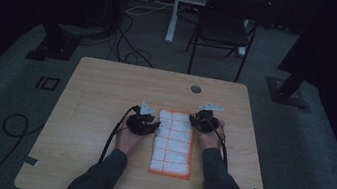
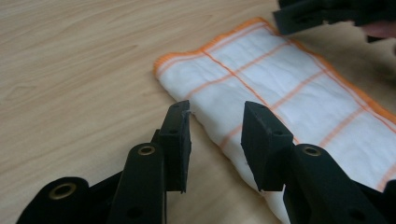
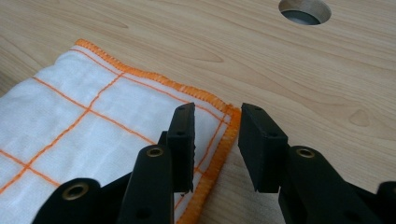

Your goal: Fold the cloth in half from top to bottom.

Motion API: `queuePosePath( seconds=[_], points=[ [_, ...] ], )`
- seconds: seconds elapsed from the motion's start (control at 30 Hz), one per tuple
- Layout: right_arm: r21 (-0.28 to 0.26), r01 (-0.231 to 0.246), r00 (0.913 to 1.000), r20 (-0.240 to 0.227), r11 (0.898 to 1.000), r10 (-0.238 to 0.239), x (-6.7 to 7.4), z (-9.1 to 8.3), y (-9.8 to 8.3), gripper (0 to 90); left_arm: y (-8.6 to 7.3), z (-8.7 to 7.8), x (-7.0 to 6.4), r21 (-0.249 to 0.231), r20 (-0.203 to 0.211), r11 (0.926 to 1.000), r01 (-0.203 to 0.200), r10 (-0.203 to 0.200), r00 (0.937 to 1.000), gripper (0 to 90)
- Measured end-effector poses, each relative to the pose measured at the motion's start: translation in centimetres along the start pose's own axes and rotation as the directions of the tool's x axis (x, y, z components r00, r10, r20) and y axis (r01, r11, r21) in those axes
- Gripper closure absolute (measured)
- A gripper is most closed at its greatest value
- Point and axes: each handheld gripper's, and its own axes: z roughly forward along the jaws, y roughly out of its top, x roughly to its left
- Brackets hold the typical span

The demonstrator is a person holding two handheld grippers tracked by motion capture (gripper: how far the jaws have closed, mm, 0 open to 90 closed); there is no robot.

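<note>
White orange-checked cloth [image 1: 174, 143] flat on table [image 1: 100, 94], left gripper [image 2: 215, 128] and right gripper [image 3: 215, 126] spread, straddling its opposite edges

High view overlooks table [image 1: 106, 90]; gripper views closely share cloth [image 2: 280, 79].

sleeves [image 1: 216, 182]: dark grey | claws: black, brass-ringed screw holes, black cables

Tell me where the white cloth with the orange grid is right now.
In the high view, the folded white cloth with orange grid lines lies flat on the wooden table, toward the near edge, between the left tool and right tool.
</note>
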Motion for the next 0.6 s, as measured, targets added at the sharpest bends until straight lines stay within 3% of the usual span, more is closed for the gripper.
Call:
queuePosePath(
  seconds=[0.23,0.6],
  points=[
    [0.020,-0.022,0.9998,-0.005,1.000,0.022,0.1,0.1,-0.4,62.8,0.4,1.5,1.1,0.020,-0.021,0.9987,0.047,-0.047,0.9987,60.9],
    [0.037,-0.074,0.9971,-0.015,0.997,0.075,0.4,-0.6,-1.2,56.4,1.1,3.5,1.0,0.036,-0.035,0.9960,0.081,-0.080,0.9962,56.6]
  ],
)
